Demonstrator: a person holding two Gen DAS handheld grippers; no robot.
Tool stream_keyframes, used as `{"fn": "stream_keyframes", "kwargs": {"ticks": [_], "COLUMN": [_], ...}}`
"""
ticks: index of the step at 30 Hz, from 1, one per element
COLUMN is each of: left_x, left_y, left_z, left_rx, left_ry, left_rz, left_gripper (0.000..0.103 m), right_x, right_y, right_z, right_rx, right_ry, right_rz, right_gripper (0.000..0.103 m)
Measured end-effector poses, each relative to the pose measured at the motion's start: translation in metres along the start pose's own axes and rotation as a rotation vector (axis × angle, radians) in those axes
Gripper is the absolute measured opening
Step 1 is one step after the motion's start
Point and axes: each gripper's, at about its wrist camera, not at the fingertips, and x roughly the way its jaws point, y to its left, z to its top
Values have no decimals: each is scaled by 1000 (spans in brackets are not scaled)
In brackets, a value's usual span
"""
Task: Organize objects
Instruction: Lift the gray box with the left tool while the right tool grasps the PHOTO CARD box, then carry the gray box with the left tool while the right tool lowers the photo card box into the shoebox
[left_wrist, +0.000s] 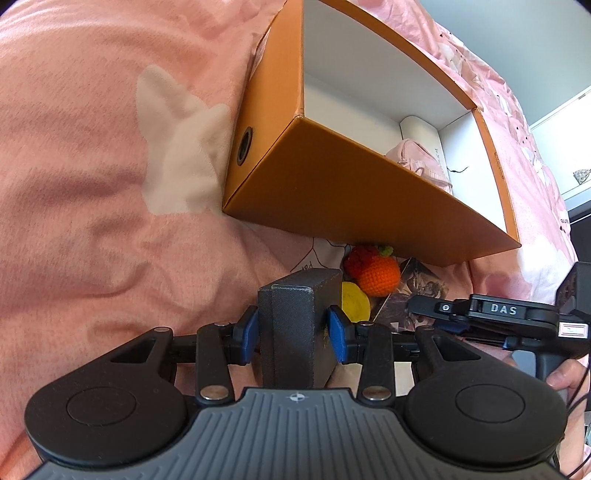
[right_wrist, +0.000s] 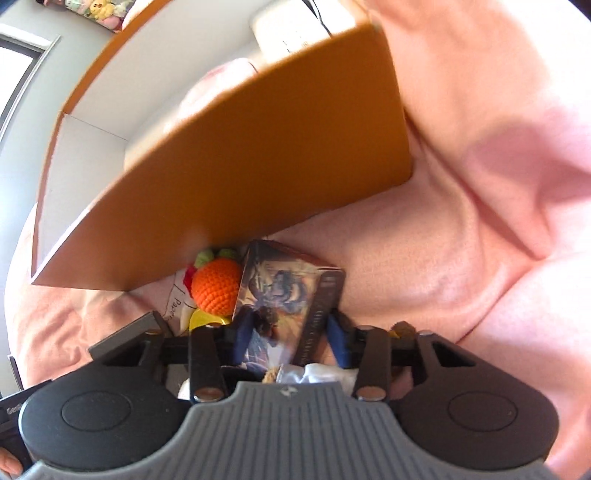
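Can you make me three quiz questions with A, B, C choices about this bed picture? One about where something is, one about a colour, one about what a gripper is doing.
1. Where is the crocheted orange ball?
A. inside the box
B. on the bedspread just outside the box's near wall
C. on a shelf

2. What colour is the outside of the box?
A. orange
B. green
C. black

3. What is the left gripper doing?
A. hanging empty
B. clamping a dark grey case
C. holding the ball

Answers:
1 B, it lies on the pink bedspread against the box's outer wall.
2 A, its outer walls are orange, the inside white.
3 B, both blue pads press the dark grey case.
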Motion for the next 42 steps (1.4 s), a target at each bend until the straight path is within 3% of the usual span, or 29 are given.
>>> {"fn": "stream_keyframes", "kwargs": {"ticks": [4, 9, 21, 25, 36, 42], "left_x": [0, 0, 2, -2, -37, -59], "left_y": [-1, 1, 2, 1, -12, -31], "left_z": [-1, 0, 0, -2, -4, -5], "left_rx": [-3, -10, -21, -17, 60, 122], "left_ry": [-1, 1, -4, -16, -112, -185], "left_rz": [6, 9, 5, 4, -13, -26], "left_gripper": [45, 45, 45, 44, 44, 44], "right_x": [-18, -23, -2, -12, -59, -88], "right_y": [23, 45, 27, 38, 71, 78], "right_z": [-7, -13, -5, -10, -30, -34], "right_rx": [-94, -206, -105, -152, -354, -385], "right_ry": [-57, -98, -84, -119, -249, -304], "right_rz": [-17, -41, 6, -15, -82, -62], "right_gripper": [34, 33, 34, 29, 24, 24]}}
